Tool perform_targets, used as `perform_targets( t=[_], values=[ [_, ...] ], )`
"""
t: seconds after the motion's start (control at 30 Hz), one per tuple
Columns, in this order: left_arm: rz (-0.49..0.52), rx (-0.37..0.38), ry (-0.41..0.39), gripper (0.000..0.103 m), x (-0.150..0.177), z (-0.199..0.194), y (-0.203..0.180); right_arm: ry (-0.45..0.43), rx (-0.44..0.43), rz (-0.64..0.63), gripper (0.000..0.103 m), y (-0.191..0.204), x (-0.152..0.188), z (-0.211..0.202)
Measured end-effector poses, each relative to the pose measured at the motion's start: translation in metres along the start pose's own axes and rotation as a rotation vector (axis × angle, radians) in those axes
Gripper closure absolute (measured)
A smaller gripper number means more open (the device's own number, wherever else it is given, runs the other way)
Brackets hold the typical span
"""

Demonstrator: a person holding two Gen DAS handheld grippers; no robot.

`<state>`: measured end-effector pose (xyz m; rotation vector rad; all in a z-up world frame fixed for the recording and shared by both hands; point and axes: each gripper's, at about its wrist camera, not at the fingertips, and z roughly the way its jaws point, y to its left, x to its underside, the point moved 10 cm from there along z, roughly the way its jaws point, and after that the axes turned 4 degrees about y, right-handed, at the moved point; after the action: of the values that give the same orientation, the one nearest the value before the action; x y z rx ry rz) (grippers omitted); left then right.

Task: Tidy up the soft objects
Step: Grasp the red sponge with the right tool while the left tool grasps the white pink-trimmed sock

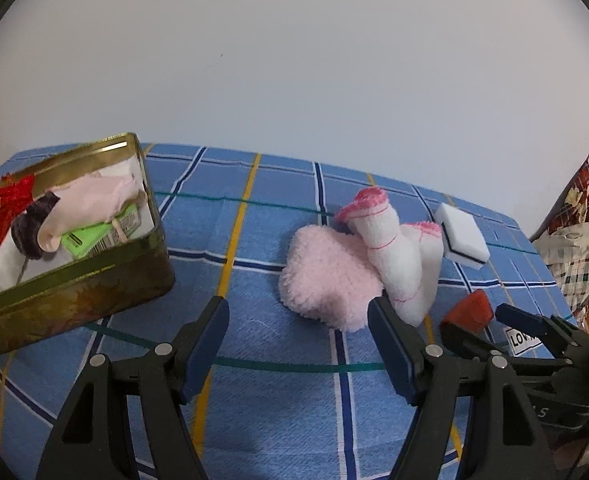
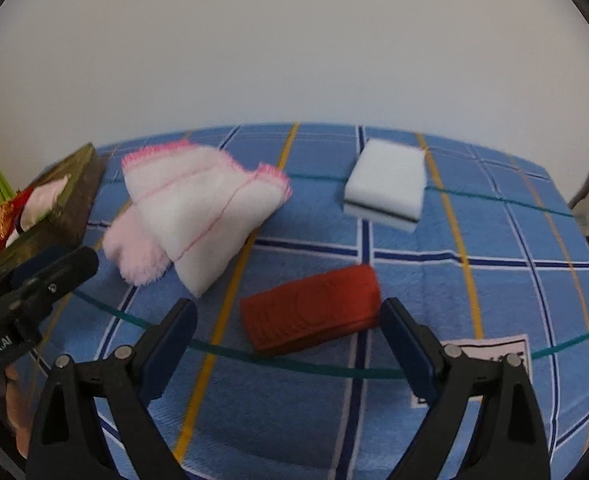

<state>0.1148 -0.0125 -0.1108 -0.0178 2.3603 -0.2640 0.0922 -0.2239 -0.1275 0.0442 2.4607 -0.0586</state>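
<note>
Pink fluffy cloth [image 1: 326, 280] under white pink-edged towel [image 1: 398, 264]; left gripper [image 1: 298, 320] and right gripper [image 2: 288, 320] gape empty

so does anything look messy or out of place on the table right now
Nothing is spilled or damaged. The white cloth with pink trim lies crumpled and draped over the fluffy pink pad rather than folded. The gold tin looks overfull, with a pale pink fabric and a red cloth above its rim.

Ahead of my left gripper [image 1: 298, 320] lies bare checked cloth [image 1: 254, 400], with the gold tin [image 1: 74, 300] walling the left side. To its right, the pink fleece [image 1: 326, 280], rolled towel [image 1: 394, 264] and sponge [image 1: 462, 240] crowd together.
</note>
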Motion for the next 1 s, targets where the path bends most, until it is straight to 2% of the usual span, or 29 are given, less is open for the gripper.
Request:
perform_targets(
  t=[0.1, 0.13, 0.17, 0.23, 0.3, 0.43, 0.47, 0.6, 0.9, 1.0],
  values=[
    [0.007, 0.016, 0.007, 0.029, -0.001, 0.002, -0.003, 0.009, 0.018, -0.014, 0.012, -0.001, -0.002, 0.004],
    [0.012, 0.018, 0.004, 0.029, -0.002, 0.002, -0.005, 0.011, 0.030, -0.013, 0.018, -0.002, -0.002, 0.005],
    [0.018, 0.020, 0.001, 0.029, -0.003, 0.002, -0.006, 0.007, 0.049, -0.012, 0.029, -0.005, -0.003, 0.004],
    [0.032, 0.024, -0.006, 0.029, -0.005, 0.002, -0.011, 0.001, 0.062, -0.021, 0.032, -0.008, -0.004, 0.003],
    [0.045, 0.030, -0.014, 0.029, -0.007, 0.004, -0.016, -0.015, 0.030, -0.021, 0.039, -0.008, -0.005, -0.001],
    [0.088, 0.047, -0.036, 0.029, -0.015, 0.006, -0.029, -0.061, -0.010, -0.052, 0.071, 0.001, -0.008, -0.012],
    [0.090, 0.051, -0.035, 0.029, -0.017, 0.007, -0.031, -0.071, -0.013, -0.050, 0.075, 0.001, -0.009, -0.015],
    [0.061, 0.073, -0.003, 0.029, -0.024, 0.021, -0.036, -0.067, -0.051, -0.034, 0.076, 0.001, -0.007, -0.015],
    [0.001, 0.139, 0.070, 0.029, -0.033, 0.050, -0.051, -0.087, -0.202, 0.114, 0.076, -0.022, -0.010, -0.034],
    [0.017, 0.155, 0.076, 0.029, -0.032, 0.053, -0.058, -0.074, -0.223, 0.132, 0.068, -0.030, -0.006, -0.042]
  ],
)
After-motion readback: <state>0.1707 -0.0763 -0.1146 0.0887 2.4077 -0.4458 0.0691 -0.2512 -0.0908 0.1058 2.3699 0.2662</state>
